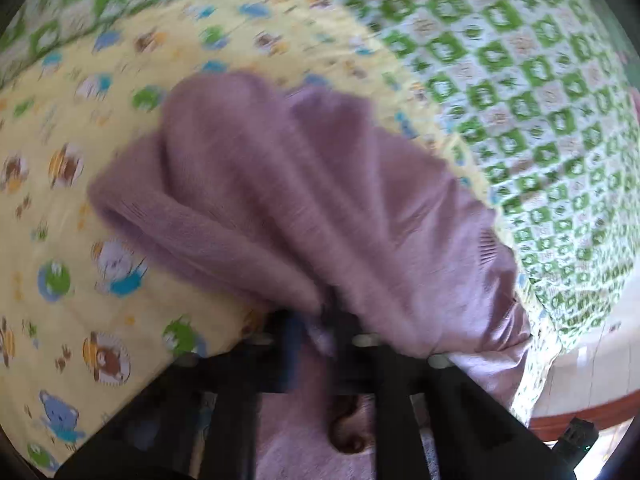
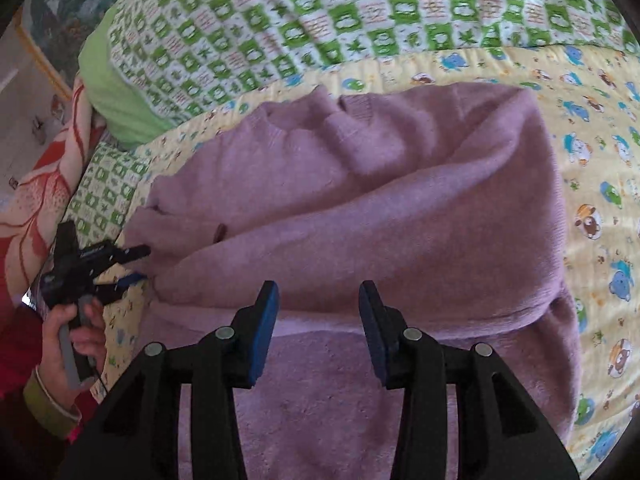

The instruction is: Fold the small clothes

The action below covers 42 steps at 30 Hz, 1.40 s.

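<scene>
Your sweater [image 2: 360, 208] lies on the yellow sheet [image 2: 600, 128], with its long axis running across the right wrist view, from the collar [image 2: 304, 120] at the far side down to the part under your right gripper [image 2: 318, 320]. A sleeve or a folded flap lies across the body, from the left edge toward the right side. Your left gripper [image 2: 140, 264] is at the left edge of the sweater, and its fingers look closed on a bunch of the knit; in the left wrist view the cloth [image 1: 280, 200] gathers into the jaws, though the picture is blurred. Your right gripper has its jaws wide apart and holds nothing; it hovers over the near part of the sweater. So the left gripper is the one already on the cloth, and the fold, I think, goes from the left edge toward the right. The green quilt [image 2: 320, 12] lies behind the sweater.
</scene>
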Motion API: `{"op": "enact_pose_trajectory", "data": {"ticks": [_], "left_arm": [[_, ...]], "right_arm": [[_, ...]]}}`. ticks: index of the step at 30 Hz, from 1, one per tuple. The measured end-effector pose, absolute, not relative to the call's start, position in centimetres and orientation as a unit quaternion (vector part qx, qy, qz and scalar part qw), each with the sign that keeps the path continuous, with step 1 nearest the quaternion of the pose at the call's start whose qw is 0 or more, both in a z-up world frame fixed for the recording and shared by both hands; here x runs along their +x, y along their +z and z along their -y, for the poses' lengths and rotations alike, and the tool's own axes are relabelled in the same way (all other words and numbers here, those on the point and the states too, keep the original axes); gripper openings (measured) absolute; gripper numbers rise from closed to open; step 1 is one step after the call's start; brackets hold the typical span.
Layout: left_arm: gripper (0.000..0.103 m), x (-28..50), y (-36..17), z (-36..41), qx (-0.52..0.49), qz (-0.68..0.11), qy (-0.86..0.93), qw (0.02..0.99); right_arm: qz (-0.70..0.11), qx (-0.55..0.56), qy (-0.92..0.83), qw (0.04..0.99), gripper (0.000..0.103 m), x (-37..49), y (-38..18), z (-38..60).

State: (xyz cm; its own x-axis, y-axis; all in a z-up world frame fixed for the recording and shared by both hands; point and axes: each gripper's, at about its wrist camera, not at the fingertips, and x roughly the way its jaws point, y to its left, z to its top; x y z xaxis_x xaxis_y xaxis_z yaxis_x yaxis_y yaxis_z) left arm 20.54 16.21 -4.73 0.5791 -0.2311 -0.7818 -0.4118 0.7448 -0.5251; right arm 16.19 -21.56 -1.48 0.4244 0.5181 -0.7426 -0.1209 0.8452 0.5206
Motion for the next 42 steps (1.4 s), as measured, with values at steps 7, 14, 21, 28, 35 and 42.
{"op": "enact_pose_trajectory", "data": {"ticks": [7,14,21,28,35,42], "left_arm": [[0.004,20.2,4.2,-11.3,-0.349,-0.362,-0.044,0.863],[0.004,21.3,9.9,-1.6,-0.374,-0.304,-0.186,0.856],[0.004,23.0,1.4,6.7,-0.343,-0.42,-0.21,0.813],[0.024,20.5,-4.9,5.9,-0.3,-0.498,-0.18,0.793],[0.055,16.2,-2.3,-0.6,-0.18,-0.494,-0.116,0.843],[0.057,17.7,-4.7,-3.3,0.034,-0.518,-0.002,0.855]], "right_arm": [[-0.486,0.211,0.222,0.818,0.043,15.9,-0.3,21.3],[-0.474,0.242,0.214,0.82,0.043,15.5,0.6,22.6],[-0.487,0.246,0.164,0.822,0.043,13.9,-0.8,25.1],[-0.504,0.254,0.128,0.815,0.043,12.8,-2.9,27.4],[-0.507,0.219,0.15,0.82,0.043,13.6,-3.1,25.9],[-0.546,0.145,0.151,0.811,0.062,17.3,-4.8,24.7]]}}
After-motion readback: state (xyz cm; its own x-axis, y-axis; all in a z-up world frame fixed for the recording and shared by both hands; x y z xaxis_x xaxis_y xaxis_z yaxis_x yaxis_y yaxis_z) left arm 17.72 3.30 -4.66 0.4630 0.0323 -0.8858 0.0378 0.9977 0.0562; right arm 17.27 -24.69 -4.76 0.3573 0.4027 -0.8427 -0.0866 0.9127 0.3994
